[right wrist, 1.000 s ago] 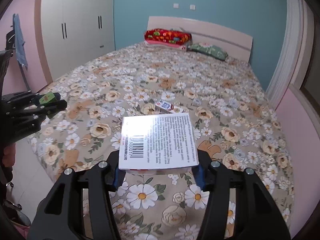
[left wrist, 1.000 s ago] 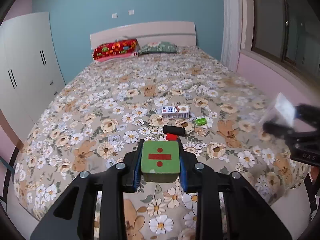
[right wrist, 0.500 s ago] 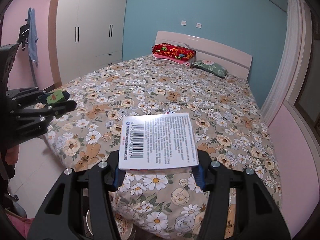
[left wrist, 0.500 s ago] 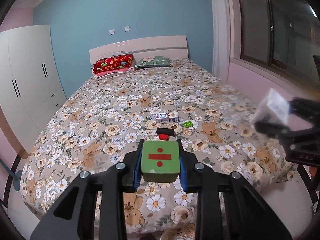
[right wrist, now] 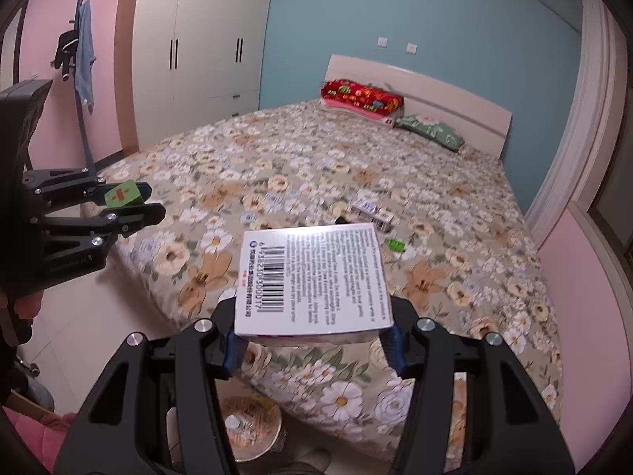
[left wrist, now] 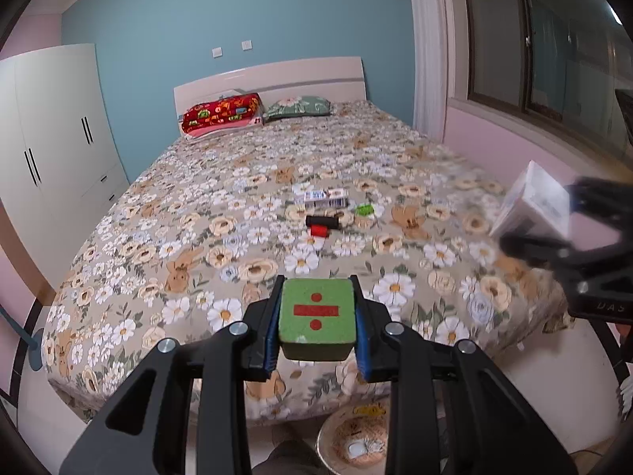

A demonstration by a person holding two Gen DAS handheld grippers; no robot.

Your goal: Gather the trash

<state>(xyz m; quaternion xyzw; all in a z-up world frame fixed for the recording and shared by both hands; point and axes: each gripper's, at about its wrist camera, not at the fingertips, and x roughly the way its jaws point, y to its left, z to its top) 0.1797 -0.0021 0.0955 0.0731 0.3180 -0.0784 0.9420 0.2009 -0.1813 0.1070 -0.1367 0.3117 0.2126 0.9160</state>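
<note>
Both grippers level over bed [left wrist: 237, 182]: left gripper [left wrist: 315, 322] pinching green block [left wrist: 315, 312], right gripper [right wrist: 312, 340] white box [right wrist: 312, 277]

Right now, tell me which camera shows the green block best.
Left wrist view: the green block fills the centre, clamped in the left gripper, red division sign plain. Right wrist view shows it only small, at the left edge.

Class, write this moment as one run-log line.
left gripper: shut on green block | right gripper: shut on white box | bin: on floor below

Bin [left wrist: 356, 439] below bed's [left wrist: 237, 182] foot
</note>
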